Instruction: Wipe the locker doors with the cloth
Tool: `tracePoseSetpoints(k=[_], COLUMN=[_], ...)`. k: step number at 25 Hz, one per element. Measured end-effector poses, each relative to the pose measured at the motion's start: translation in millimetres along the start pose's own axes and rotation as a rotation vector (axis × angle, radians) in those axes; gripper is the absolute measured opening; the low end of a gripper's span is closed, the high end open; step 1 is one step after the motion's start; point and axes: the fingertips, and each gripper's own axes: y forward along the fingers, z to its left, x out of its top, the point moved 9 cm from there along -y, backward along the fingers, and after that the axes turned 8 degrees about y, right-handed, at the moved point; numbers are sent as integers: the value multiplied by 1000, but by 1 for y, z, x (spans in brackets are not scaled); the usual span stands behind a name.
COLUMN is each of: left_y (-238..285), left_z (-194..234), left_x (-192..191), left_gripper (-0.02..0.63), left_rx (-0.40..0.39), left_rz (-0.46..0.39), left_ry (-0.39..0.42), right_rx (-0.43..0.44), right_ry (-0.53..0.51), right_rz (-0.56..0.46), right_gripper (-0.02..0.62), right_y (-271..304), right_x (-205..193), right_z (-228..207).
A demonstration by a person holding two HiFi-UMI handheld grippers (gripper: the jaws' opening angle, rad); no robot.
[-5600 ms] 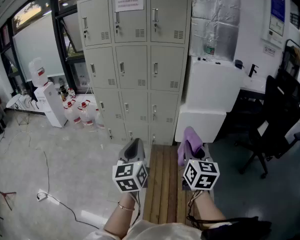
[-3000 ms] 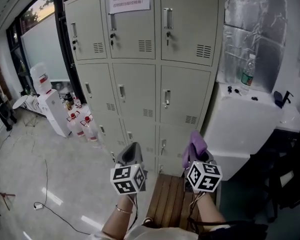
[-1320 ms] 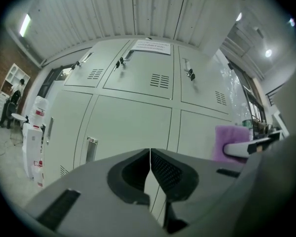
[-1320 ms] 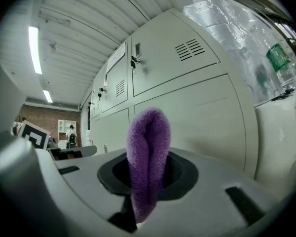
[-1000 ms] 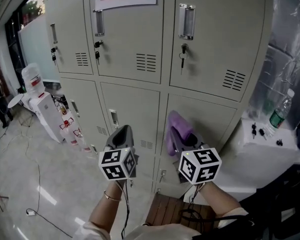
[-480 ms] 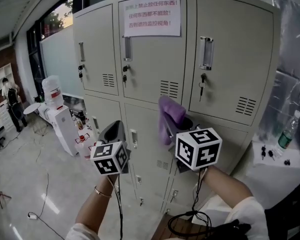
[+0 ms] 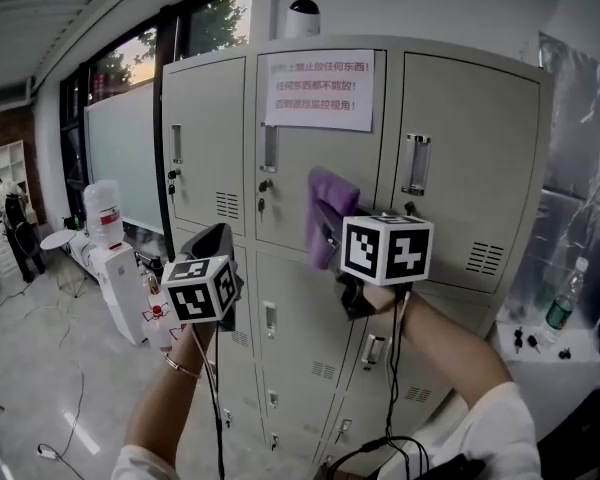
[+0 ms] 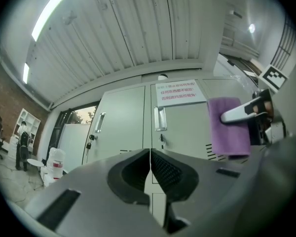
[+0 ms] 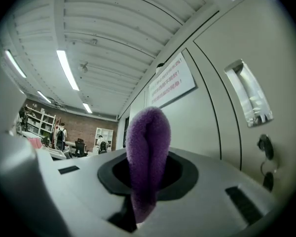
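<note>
Wiping seems not begun yet.
The locker doors (image 7: 460,158) look untouched. The right tongs (image 7: 332,236) clamp the purple cloth (image 7: 326,208), held near the middle top door at 12 o'clock, seemingly not pressed on it. The left tongs (image 8: 150,168) are together, empty.
</note>
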Motion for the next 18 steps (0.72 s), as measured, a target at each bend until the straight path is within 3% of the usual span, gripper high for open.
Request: tracePoseSetpoints(k=[10, 13, 18], left_y=[32, 40, 55], left_z=[32, 41, 52], left_x=[58, 68, 85], left_gripper=[10, 9, 9], left_rx=[-15, -11, -6], left_rz=[-98, -97, -89], left_ry=[-26, -54, -28], right_rx=[-20, -24, -18], right_ry=[-69, -73, -81], right_rz=[-32, -27, -7], right_gripper=[61, 61, 61], right_y=[43, 59, 91], right_x=[75, 92, 118], right_z=[21, 27, 41])
